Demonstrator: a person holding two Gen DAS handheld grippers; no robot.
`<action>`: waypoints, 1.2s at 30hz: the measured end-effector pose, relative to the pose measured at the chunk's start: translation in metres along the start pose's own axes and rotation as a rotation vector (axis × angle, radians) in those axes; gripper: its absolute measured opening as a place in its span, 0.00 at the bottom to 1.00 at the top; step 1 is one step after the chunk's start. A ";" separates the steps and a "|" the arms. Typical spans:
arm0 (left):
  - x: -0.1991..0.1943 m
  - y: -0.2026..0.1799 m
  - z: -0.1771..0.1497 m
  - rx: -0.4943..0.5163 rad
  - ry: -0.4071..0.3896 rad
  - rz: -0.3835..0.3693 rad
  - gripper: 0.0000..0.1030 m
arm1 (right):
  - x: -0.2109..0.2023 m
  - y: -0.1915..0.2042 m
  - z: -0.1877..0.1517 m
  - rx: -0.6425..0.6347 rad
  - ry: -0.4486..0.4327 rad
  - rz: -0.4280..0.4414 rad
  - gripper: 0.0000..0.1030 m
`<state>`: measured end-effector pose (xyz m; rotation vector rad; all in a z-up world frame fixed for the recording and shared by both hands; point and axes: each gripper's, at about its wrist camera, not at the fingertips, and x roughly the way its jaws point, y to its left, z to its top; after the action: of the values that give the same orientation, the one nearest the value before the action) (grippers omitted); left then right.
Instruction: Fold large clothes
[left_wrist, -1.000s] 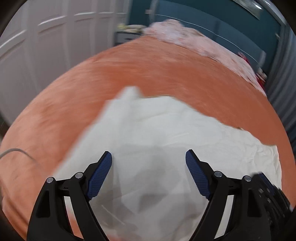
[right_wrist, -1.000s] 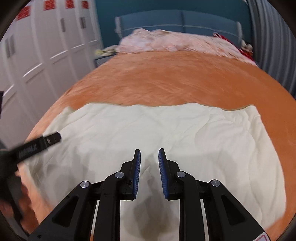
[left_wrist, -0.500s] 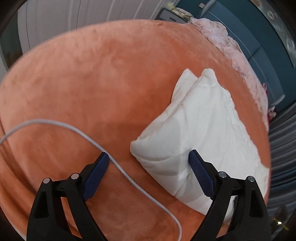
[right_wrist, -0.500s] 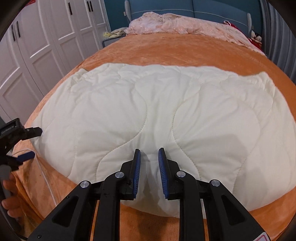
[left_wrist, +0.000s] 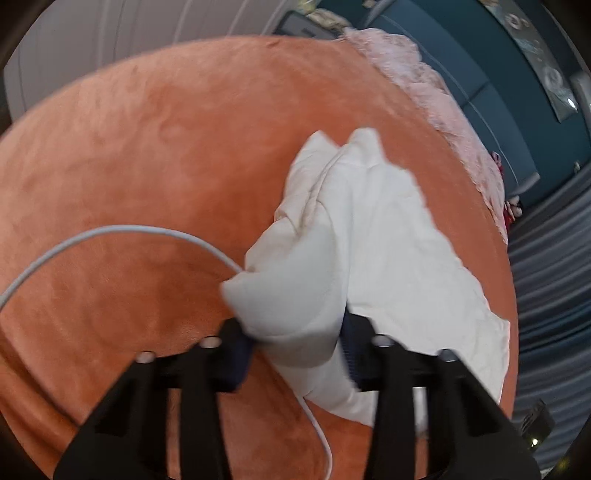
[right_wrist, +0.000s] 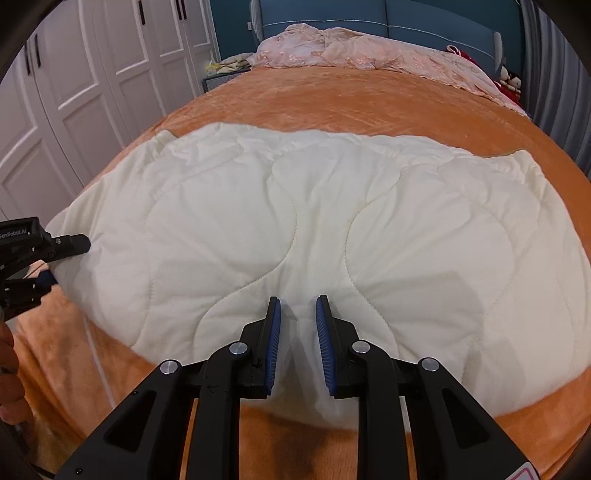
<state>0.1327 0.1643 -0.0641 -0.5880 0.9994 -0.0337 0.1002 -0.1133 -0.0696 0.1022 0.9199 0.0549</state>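
A cream quilted comforter (right_wrist: 314, 229) lies folded on the orange bedspread (right_wrist: 332, 99). In the left wrist view its near left corner (left_wrist: 295, 295) bulges between the fingers of my left gripper (left_wrist: 295, 347), which has closed in on it. The left gripper also shows at the comforter's left edge in the right wrist view (right_wrist: 55, 258). My right gripper (right_wrist: 297, 306) is nearly shut, its blue pads pinching the comforter's near edge fold.
A white cable (left_wrist: 110, 236) curves over the bedspread (left_wrist: 147, 147) left of the comforter. A pink lace cover (right_wrist: 351, 51) lies at the blue headboard. White wardrobe doors (right_wrist: 74, 92) stand left; grey curtains (right_wrist: 561, 74) hang right.
The left gripper has moved onto the comforter's corner and narrowed from wide open to gripping it. The right gripper has stayed pinched on the near edge.
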 end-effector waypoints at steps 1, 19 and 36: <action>-0.010 -0.008 0.000 0.026 -0.010 -0.017 0.24 | -0.007 -0.001 -0.001 0.003 -0.006 0.009 0.20; -0.073 -0.168 -0.040 0.397 -0.085 -0.203 0.12 | -0.054 -0.036 -0.019 0.061 -0.057 0.052 0.20; 0.059 -0.277 -0.165 0.715 0.227 -0.172 0.15 | -0.130 -0.151 -0.063 0.274 -0.121 -0.079 0.26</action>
<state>0.0990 -0.1616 -0.0432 -0.0081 1.0684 -0.5970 -0.0281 -0.2708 -0.0218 0.3199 0.8056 -0.1493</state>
